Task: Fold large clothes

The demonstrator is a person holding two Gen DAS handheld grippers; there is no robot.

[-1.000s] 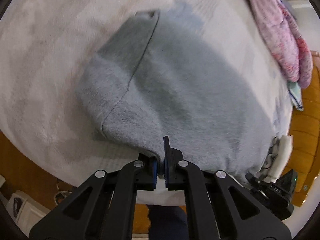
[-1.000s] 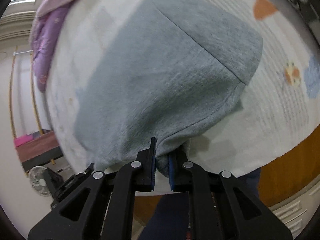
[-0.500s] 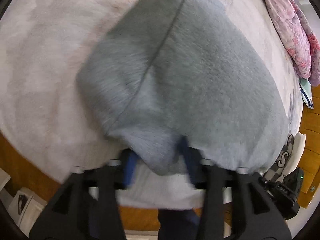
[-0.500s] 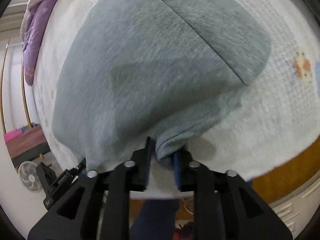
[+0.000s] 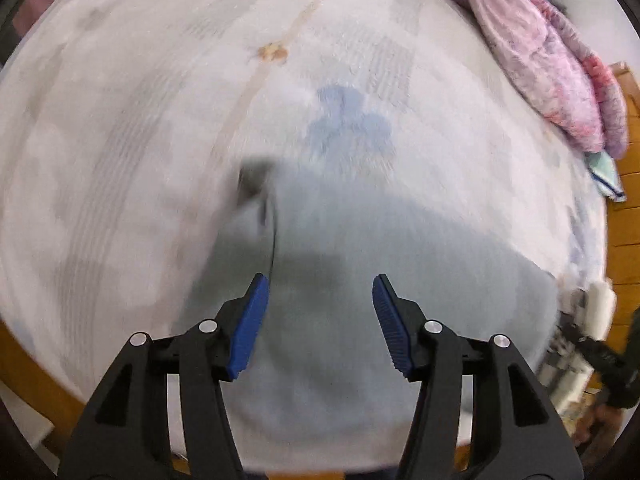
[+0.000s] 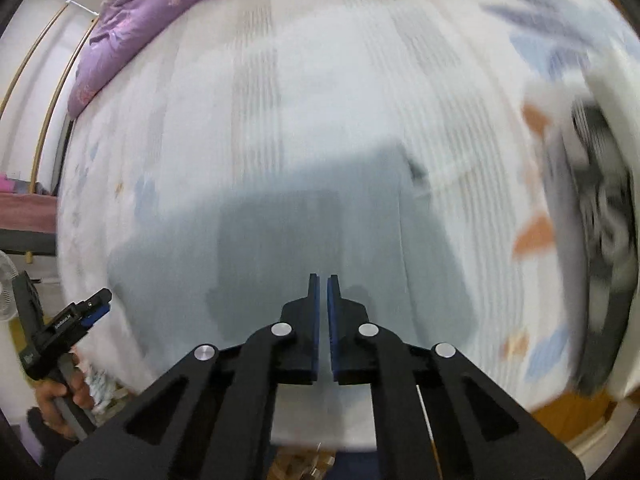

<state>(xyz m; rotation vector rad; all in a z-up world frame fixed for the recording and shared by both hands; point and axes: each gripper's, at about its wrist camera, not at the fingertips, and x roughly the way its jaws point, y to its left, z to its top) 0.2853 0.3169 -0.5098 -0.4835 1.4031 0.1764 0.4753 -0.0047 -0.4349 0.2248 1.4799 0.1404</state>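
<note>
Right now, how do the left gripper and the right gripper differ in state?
The left gripper has its jaws standing wide apart; the right gripper has just closed, jaws nearly touching. Through the left's gap the grey garment shows; between the right's blue pads nothing is visible. Both hang above the garment on the bed, holding nothing.

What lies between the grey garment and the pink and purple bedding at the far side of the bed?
Only bare patterned bedsheet between the grey garment and the pink and purple bedding; both wrist views show it.
</note>
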